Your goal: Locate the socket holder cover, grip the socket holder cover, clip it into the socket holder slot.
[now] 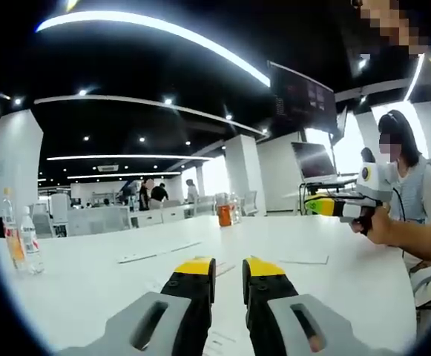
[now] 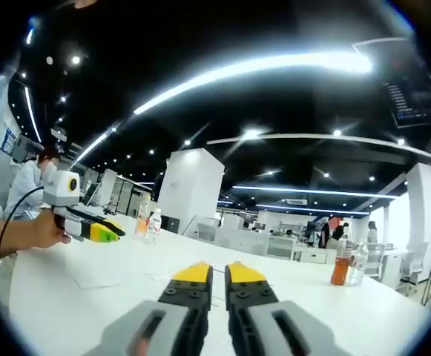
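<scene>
- Jaws of the left gripper stand a narrow gap apart in the left gripper view, yellow tips level, with nothing between them.
- Under and ahead of those tips lies a white table. Thin flat strips lie on it ahead and slightly left of the tips, and a flat sheet lies ahead to their right.
- I cannot tell whether any of these flat pieces is the socket holder cover. The socket holder slot cannot be made out either.
- Further ahead of the left gripper, near the table's far edge, stands an orange bottle. Two clear bottles stand well off to its left.
- Up and to the right of the left gripper, the right gripper hangs above the table, held by a hand. Seen side-on, its yellow-green tips look drawn together.
- A seated person is behind that hand, and a laptop stands just left of the person.
- In the right gripper view, the right gripper's own jaws are all but closed, with only a thin slit between the yellow tips, and they grip nothing.
- To the left of the right gripper, the left gripper floats over the table, held by the other hand.
- The orange bottle is ahead and to the right of the right gripper, well apart from it.
</scene>
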### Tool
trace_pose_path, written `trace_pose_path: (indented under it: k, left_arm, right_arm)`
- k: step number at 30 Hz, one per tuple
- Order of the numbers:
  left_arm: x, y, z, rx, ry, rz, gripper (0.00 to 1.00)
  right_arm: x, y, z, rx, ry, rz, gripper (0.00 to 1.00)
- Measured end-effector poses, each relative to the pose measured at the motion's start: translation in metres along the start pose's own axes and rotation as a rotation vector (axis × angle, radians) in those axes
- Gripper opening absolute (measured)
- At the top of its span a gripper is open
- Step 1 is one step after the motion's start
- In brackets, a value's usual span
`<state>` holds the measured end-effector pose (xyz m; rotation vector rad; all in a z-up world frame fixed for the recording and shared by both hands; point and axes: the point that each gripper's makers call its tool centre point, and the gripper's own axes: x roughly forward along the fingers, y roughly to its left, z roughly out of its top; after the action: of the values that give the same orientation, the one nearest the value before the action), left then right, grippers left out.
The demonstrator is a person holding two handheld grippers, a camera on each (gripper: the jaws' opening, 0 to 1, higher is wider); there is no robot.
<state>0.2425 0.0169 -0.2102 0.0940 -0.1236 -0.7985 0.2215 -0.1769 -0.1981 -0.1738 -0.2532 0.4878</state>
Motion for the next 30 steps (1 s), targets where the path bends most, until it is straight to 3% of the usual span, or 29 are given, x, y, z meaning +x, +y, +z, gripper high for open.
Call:
trace_pose_path:
  k: [30]
  left_arm:
    - [-0.0027,0.0033,-0.0022,0.022,0.011,0.021,0.14]
  right_arm:
    - [0.0001,0.0011,-0.0019,-0.013,0.007,-0.003,0.09]
